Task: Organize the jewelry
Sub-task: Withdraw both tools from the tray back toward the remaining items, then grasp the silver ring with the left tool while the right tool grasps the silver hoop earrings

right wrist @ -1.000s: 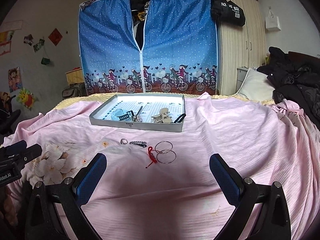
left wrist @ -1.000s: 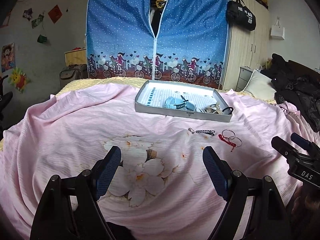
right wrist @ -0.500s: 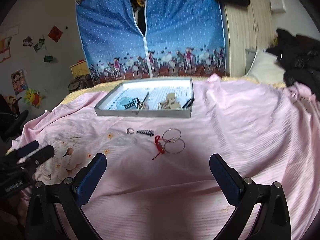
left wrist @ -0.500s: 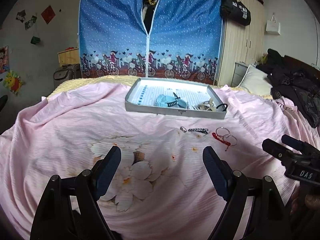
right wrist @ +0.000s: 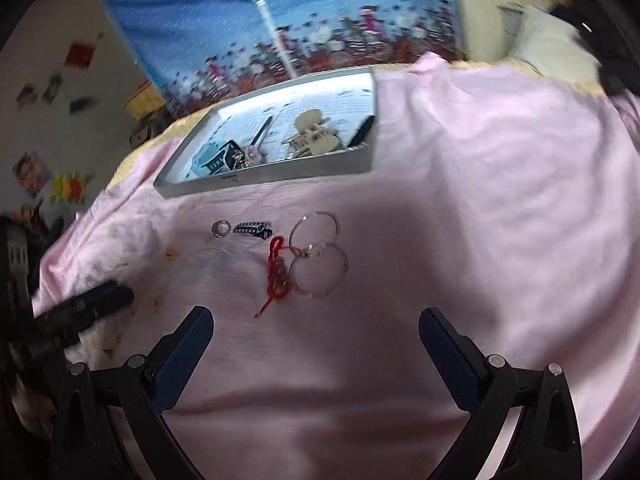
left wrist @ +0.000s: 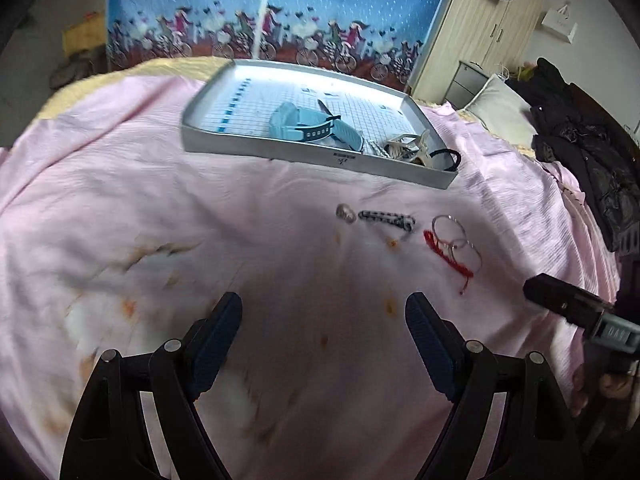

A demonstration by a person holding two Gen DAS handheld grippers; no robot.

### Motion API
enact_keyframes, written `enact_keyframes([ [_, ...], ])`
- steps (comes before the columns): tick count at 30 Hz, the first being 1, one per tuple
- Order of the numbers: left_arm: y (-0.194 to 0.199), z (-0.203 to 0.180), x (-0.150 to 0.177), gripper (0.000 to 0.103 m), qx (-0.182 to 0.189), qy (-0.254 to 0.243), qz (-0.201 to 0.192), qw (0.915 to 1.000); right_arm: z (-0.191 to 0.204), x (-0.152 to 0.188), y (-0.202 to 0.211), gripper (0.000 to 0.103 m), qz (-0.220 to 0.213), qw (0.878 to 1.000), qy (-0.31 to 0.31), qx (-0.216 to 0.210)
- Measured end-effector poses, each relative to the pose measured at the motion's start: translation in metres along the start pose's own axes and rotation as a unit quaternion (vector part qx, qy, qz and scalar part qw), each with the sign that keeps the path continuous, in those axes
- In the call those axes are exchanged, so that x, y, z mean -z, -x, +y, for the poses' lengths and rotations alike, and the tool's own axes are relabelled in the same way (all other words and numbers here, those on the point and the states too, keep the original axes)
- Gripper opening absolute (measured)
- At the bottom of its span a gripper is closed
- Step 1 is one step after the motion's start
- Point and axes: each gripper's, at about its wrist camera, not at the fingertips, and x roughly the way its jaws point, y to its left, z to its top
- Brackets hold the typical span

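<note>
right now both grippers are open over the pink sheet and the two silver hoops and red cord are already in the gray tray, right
Not quite. The two silver hoops and red cord lie on the pink sheet, in front of the gray tray, as the right wrist view shows. The left gripper and right gripper are open.

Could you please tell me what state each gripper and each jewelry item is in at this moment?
left gripper: open, empty, above the sheet.
right gripper: open, empty.
tray: lidless, already holding several pieces.
small ring: loose on the sheet.
patterned clip: loose, beside the ring.
red cord: tangled, touching the hoops.
two hoops: flat, overlapping.
</note>
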Motion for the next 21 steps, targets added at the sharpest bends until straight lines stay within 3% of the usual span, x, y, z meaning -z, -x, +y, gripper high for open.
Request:
enact_keyframes([
  [6,-0.023,0.007,-0.032,0.079,0.026,0.024,0.009,0.9993,-0.005,-0.021,-0.024,0.100,0.005,0.998,0.061,0.015],
  [12,-0.048,0.005,-0.054,0.077,0.047,0.023,0.005,0.9986,-0.026,-0.023,-0.047,0.059,0.045,0.998,0.035,0.029],
  [14,-0.056,0.002,-0.056,0.068,0.052,0.014,0.010,0.9985,-0.032,-0.023,-0.047,0.052,0.045,0.998,0.025,0.028],
  [16,-0.067,-0.002,-0.058,0.051,0.052,0.004,0.025,0.9983,-0.033,-0.024,-0.047,0.048,0.043,0.998,0.024,0.027],
  [21,-0.085,-0.012,-0.055,0.037,0.043,-0.017,0.047,0.9979,-0.026,-0.022,-0.051,0.045,0.046,0.998,0.041,0.016],
])
